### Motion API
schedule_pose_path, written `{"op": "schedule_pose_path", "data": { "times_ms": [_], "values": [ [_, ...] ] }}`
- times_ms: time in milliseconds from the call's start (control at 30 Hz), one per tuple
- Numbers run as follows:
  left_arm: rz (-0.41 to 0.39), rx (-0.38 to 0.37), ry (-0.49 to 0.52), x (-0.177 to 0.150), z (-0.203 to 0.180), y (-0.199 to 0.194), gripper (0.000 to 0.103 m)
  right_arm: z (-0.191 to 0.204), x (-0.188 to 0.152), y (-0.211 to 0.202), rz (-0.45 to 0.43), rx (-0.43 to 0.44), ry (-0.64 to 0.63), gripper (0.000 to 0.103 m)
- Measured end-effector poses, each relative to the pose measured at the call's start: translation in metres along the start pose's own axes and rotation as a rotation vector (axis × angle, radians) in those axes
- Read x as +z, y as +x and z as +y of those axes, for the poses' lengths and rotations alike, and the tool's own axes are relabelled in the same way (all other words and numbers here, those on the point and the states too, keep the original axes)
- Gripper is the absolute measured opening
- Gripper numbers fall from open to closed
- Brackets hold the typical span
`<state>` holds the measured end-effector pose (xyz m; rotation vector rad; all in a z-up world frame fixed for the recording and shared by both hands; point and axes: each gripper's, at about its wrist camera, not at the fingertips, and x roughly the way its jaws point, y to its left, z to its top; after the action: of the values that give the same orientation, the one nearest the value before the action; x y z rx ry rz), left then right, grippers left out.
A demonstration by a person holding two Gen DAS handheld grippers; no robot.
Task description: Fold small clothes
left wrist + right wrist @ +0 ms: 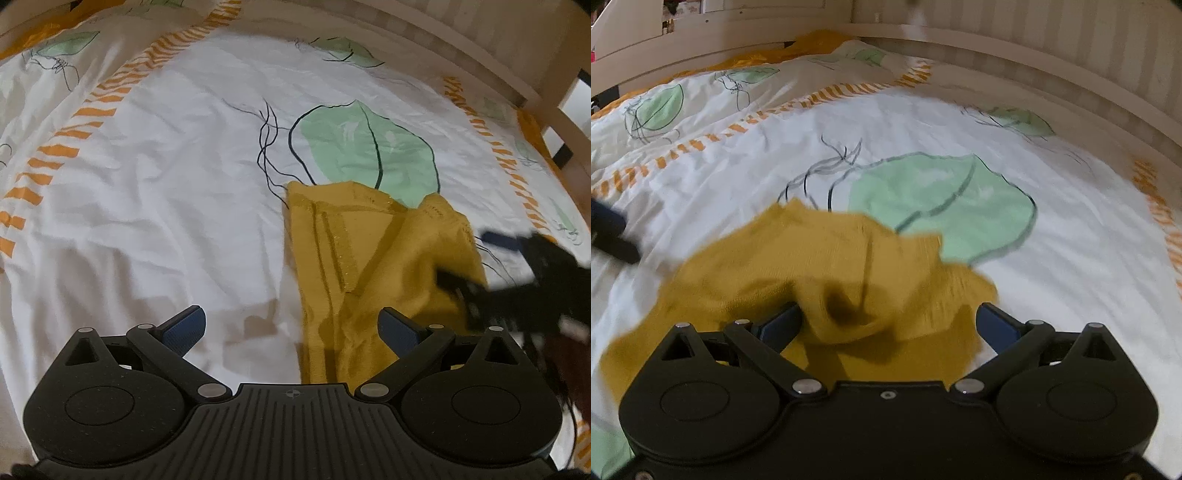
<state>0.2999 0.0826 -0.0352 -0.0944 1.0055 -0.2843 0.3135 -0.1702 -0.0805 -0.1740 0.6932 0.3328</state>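
Observation:
A small mustard-yellow knit garment (pixel 354 251) lies crumpled on the bed cover. My left gripper (pixel 291 325) is open above its left edge; the right blue pad (pixel 400 330) overlaps the cloth in view, the left pad hangs over bare sheet. In the left wrist view, the right gripper (pixel 469 254) shows blurred at the garment's right side. In the right wrist view, the garment (pixel 820 266) bunches up between the spread fingers of my right gripper (pixel 890 325), which is open over it. The left gripper's fingers (pixel 609 236) show at the far left.
The garment rests on a white bed cover (pixel 155 192) printed with green leaves (pixel 365 147) and orange dashed stripes (pixel 55 147). A pale wooden bed frame (pixel 1052 59) curves along the far side. A slatted rail (pixel 561 107) stands at the right.

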Motion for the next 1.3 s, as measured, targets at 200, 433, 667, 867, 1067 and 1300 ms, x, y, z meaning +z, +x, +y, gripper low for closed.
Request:
{"op": "schedule_pose_path", "data": {
  "times_ms": [200,433,667,867,1067,1300],
  "values": [
    [0.029,0.002,0.016,-0.001,-0.002,0.006,0.101,-0.008,0.045,0.036,-0.046,0.079,0.090,0.102],
    [0.030,-0.001,0.021,-0.002,-0.003,0.005,0.101,-0.040,0.037,0.002,-0.091,0.219,0.330,0.101],
    [0.011,0.001,0.022,-0.002,-0.003,-0.001,0.101,-0.070,-0.022,-0.036,-0.049,0.414,0.620,0.101],
    [0.008,0.007,0.006,-0.002,0.001,-0.002,0.101,-0.065,-0.039,-0.021,0.013,0.509,0.676,0.101],
    [0.018,0.010,0.003,-0.002,0.002,0.000,0.101,-0.059,-0.006,0.013,0.001,0.606,0.697,0.101],
    [0.037,0.008,0.031,-0.004,-0.003,0.004,0.101,-0.041,0.051,0.038,-0.087,0.685,0.607,0.102]
  ]
}}
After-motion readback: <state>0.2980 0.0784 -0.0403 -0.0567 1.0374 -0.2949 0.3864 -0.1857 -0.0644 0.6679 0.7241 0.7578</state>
